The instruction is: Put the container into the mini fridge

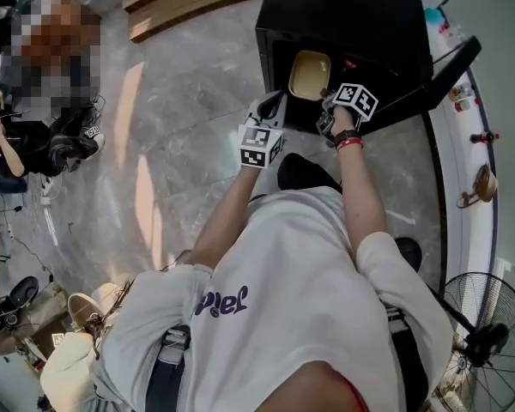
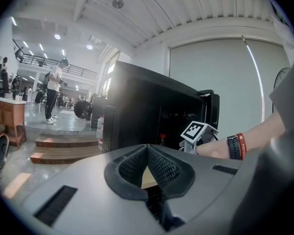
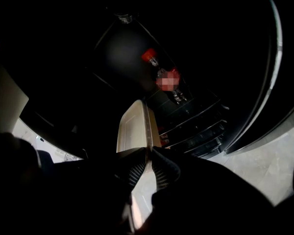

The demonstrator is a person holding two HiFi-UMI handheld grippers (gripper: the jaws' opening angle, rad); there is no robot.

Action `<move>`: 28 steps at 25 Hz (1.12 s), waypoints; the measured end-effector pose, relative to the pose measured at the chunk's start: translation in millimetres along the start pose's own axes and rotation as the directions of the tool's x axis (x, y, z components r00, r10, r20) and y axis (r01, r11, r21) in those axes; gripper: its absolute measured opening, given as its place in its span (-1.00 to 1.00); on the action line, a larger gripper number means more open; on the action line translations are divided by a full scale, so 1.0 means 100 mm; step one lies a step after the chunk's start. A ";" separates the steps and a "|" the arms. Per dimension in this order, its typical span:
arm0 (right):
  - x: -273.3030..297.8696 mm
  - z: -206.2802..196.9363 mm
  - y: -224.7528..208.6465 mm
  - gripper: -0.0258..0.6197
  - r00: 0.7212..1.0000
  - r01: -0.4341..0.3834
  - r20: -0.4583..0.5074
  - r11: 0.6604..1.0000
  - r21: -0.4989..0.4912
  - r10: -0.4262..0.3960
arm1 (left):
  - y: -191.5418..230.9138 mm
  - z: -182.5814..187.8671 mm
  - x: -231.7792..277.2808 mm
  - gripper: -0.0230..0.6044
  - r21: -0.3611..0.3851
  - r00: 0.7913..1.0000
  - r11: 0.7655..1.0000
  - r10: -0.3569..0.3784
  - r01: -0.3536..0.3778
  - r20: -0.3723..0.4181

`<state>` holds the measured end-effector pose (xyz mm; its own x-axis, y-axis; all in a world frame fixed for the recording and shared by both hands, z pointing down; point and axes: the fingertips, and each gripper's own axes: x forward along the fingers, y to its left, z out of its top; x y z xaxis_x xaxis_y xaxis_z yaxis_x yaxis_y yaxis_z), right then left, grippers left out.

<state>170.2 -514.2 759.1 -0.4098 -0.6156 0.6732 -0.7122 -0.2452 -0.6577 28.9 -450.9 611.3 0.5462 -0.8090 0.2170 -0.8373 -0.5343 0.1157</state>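
Both left gripper [image 2: 147, 156] and right gripper [image 3: 148, 155] fingers pinch the container [image 1: 309, 74], apparently inside the mini fridge [image 1: 352, 15].

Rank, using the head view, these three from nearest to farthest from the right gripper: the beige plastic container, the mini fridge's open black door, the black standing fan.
1. The beige plastic container: its rim is pinched in the right gripper, at the fridge opening.
2. The open black door: to that gripper's right in the picture.
3. The black standing fan: farthest, on the floor at lower right.
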 end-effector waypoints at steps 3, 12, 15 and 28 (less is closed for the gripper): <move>0.08 0.04 -0.02 -0.76 1.000 0.003 0.009 1.000 -0.001 -0.003 | 0.06 -0.03 0.01 -0.86 -0.006 1.000 1.000 0.006 -0.006 0.001; 0.36 0.26 -0.05 -0.76 0.999 -0.016 0.036 1.000 0.000 0.016 | 0.21 -0.15 0.22 -0.86 -0.012 1.000 1.000 0.017 -0.017 0.018; 0.45 0.32 -0.04 -0.76 0.999 -0.021 0.041 1.000 -0.003 0.021 | 0.25 -0.20 0.29 -0.86 -0.014 1.000 1.000 0.015 -0.014 0.022; 0.73 0.64 0.01 -0.76 0.993 -0.037 0.111 0.998 -0.041 0.041 | 0.37 -0.08 0.48 -0.86 0.010 0.998 1.000 0.018 -0.019 0.067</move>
<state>176.2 -607.2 785.9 -0.3728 -0.7046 0.6038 -0.7197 -0.1911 -0.6674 23.7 -507.4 633.4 0.5311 -0.8333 0.1535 -0.8473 -0.5212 0.1020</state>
